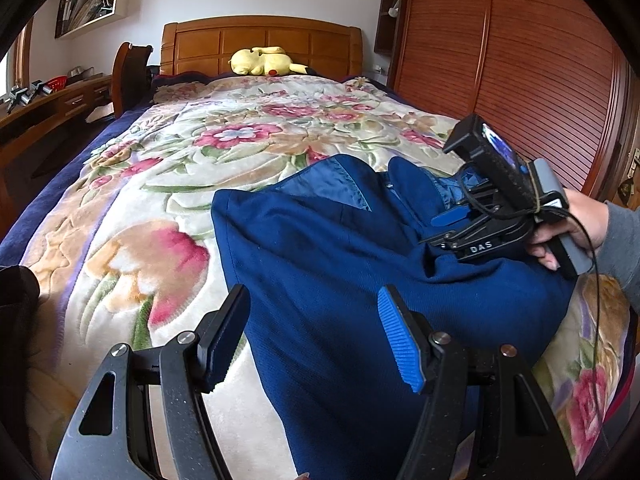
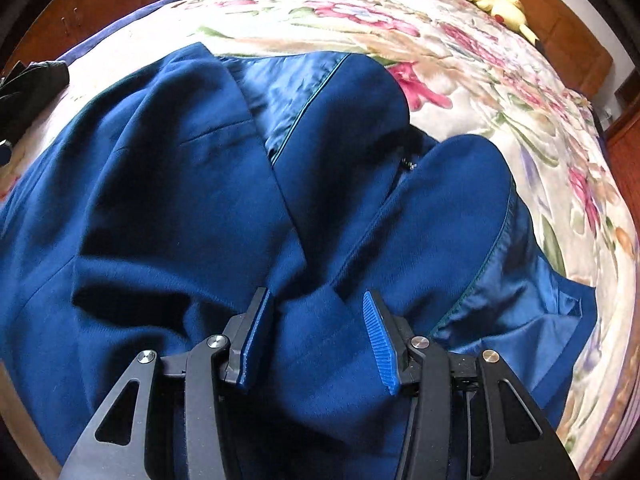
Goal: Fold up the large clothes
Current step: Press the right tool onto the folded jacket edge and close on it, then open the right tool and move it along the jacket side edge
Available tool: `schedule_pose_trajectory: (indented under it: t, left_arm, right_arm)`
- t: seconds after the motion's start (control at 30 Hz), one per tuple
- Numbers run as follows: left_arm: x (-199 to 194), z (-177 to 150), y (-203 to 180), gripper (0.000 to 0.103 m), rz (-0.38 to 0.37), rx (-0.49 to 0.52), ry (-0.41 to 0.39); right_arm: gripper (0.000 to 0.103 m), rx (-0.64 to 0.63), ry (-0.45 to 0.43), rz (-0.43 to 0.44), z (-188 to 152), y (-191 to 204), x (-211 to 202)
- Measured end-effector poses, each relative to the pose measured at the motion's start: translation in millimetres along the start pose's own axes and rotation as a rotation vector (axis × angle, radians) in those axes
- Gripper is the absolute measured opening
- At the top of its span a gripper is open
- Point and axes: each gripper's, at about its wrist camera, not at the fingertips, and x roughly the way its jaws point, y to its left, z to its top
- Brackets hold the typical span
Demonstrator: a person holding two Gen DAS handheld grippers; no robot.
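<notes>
A large dark blue coat [image 1: 320,240] lies rumpled on the floral blanket, its shiny blue lining [image 2: 280,92] turned out near the collar. My left gripper [image 1: 314,338] stands open low over the coat's near left edge, which runs between its fingers untouched. In the left wrist view my right gripper [image 1: 438,232] points steeply down at the coat's right side, held by a hand [image 1: 580,224] in a grey sleeve. In its own view the right gripper [image 2: 318,336] is open with a raised fold of the coat [image 2: 180,200] between its pads; the right pad [image 2: 378,340] shows bare.
The floral blanket [image 1: 180,152] covers the whole bed. A yellow plush toy [image 1: 264,62] lies by the wooden headboard [image 1: 260,36]. A slatted wooden wardrobe [image 1: 520,60] runs along the right, a desk [image 1: 48,108] along the left. A dark garment [image 2: 32,80] lies at the bed's left edge.
</notes>
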Motion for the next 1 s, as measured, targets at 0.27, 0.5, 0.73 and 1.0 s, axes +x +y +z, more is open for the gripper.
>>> schedule_pose_trajectory:
  t: [0.27,0.5,0.73,1.0]
  left_arm:
    - [1,0,-1,0.067,0.001,0.007,0.003]
    - [0,-1,-1,0.067,0.001,0.003,-0.004]
    - [-1,-1,-2,0.067,0.0,0.003,-0.007]
    - [-2,-1,-4,0.067,-0.004,0.007,-0.005]
  right_arm:
    - [0.014,-0.11,0.025,0.008,-1,18,-7]
    - [0.008,-0.155,-0.069,-0.129,26,21,-25]
    - [0.008,-0.142,-0.18,-0.251,62,14,-24]
    - [0.008,-0.011,-0.194,-0.392,76,0,-1]
